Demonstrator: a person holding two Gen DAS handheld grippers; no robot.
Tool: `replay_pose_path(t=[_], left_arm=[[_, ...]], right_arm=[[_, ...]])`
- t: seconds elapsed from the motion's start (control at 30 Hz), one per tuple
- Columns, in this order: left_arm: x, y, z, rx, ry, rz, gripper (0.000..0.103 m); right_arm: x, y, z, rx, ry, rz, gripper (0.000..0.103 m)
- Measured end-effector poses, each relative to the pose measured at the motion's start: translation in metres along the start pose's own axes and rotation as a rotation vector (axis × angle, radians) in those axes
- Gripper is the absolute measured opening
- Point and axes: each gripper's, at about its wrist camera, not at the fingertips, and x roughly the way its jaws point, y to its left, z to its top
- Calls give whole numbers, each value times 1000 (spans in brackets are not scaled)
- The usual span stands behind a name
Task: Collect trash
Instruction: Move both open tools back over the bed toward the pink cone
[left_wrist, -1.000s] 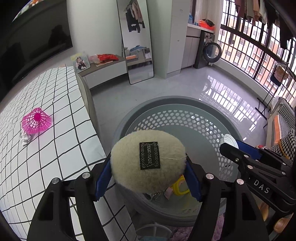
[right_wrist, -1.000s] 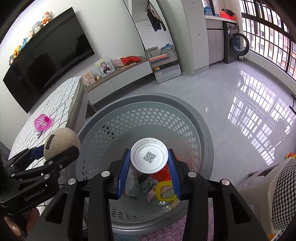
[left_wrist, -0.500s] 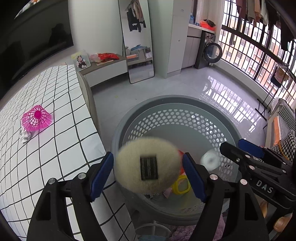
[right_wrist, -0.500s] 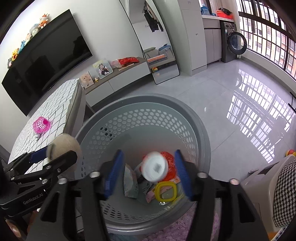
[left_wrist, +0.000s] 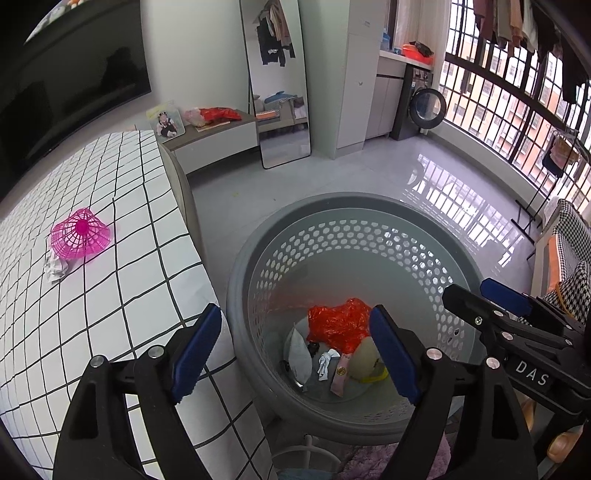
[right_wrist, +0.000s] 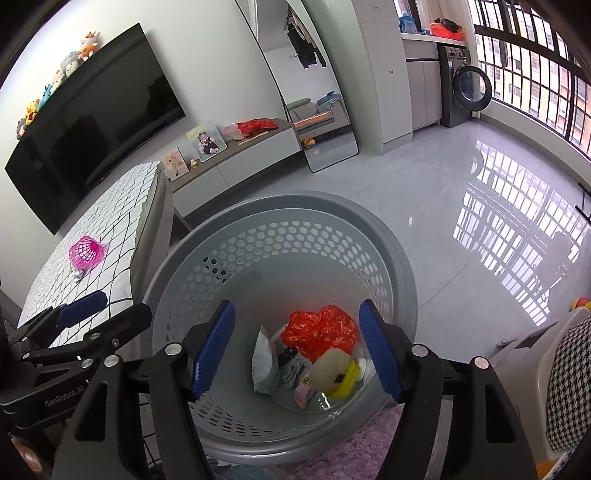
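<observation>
A grey perforated basket (left_wrist: 354, 206) (right_wrist: 288, 201) stands on the floor beside the bed. Both grippers hover over it. My left gripper (left_wrist: 295, 349) is open and empty. My right gripper (right_wrist: 297, 349) is open and empty. In the basket lie a beige fluffy puff (right_wrist: 330, 367) (left_wrist: 364, 360), a white cup partly hidden behind it (right_wrist: 364, 365), a red plastic bag (right_wrist: 319, 328) (left_wrist: 338, 323), a yellow ring (right_wrist: 345, 380) and paper scraps (left_wrist: 327, 362). On the checked bedsheet (left_wrist: 122, 266) lie a pink mesh cap (left_wrist: 80, 236) (right_wrist: 85, 251) and a crumpled white tissue (left_wrist: 55, 266).
A low cabinet (left_wrist: 218, 136) with a photo frame and a standing mirror (left_wrist: 279, 81) are at the back. A washing machine (left_wrist: 426, 105) stands by the barred window. A houndstooth chair (left_wrist: 570, 258) is at the right. A purple rug (right_wrist: 354, 443) lies under the basket.
Both grippers opened. The fluffy puff fell from the left one and the white cup from the right one into the basket, where they now lie.
</observation>
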Motion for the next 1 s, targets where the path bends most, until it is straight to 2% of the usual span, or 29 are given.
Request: replay_pose_path(t=[1.0], left_arm=[[-23, 15, -7, -28, -42, -9, 81]], right_arm=[[-16, 19, -5, -28, -25, 6, 69]])
